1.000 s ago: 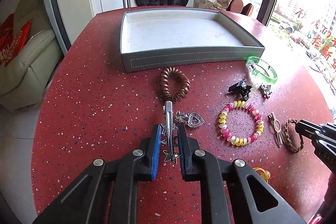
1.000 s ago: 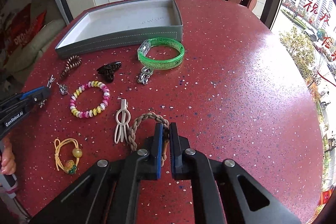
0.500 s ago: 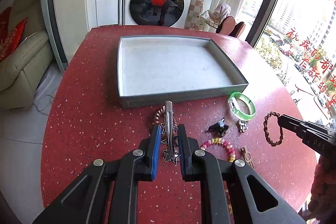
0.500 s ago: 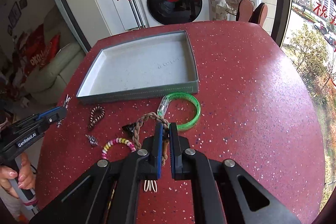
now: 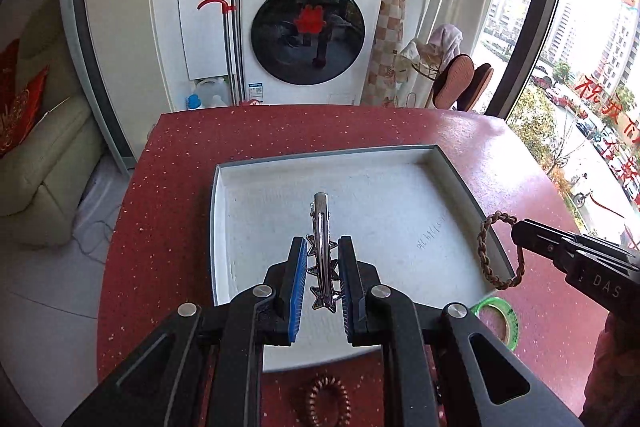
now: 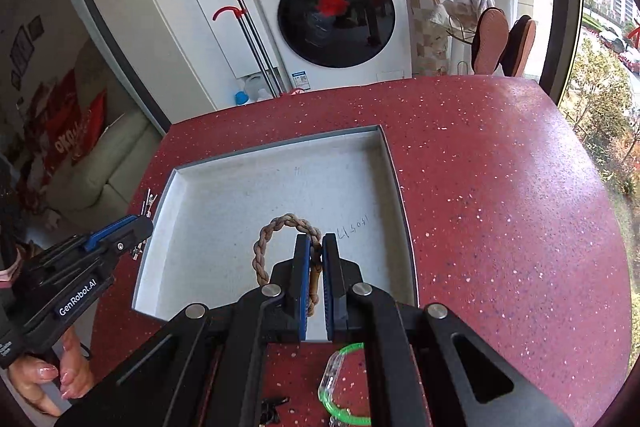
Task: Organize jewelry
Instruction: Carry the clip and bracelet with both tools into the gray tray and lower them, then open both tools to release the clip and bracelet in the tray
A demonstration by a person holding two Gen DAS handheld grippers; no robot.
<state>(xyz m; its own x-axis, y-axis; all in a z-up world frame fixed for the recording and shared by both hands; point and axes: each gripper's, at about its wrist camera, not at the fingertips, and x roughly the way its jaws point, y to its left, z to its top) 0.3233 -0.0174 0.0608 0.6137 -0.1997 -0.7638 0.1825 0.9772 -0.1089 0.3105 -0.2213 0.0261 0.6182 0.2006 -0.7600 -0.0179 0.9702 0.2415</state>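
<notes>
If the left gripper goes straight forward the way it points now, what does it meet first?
Probably the white floor of the grey tray: the left gripper, holding the silver hair clip, points at it. Depth is unclear.

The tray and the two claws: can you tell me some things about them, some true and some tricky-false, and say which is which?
1. The left claw holds a silver hair clip. True.
2. The right claw holds the green bangle. False: it grips a braided brown bracelet; the green bangle lies on the red table.
3. The grey tray already has jewelry lying in it. False: nothing lies in it yet.
4. Both claws are above the tray. True.
5. The brown coil hair tie is inside the tray. False: it lies on the table beside it.
</notes>
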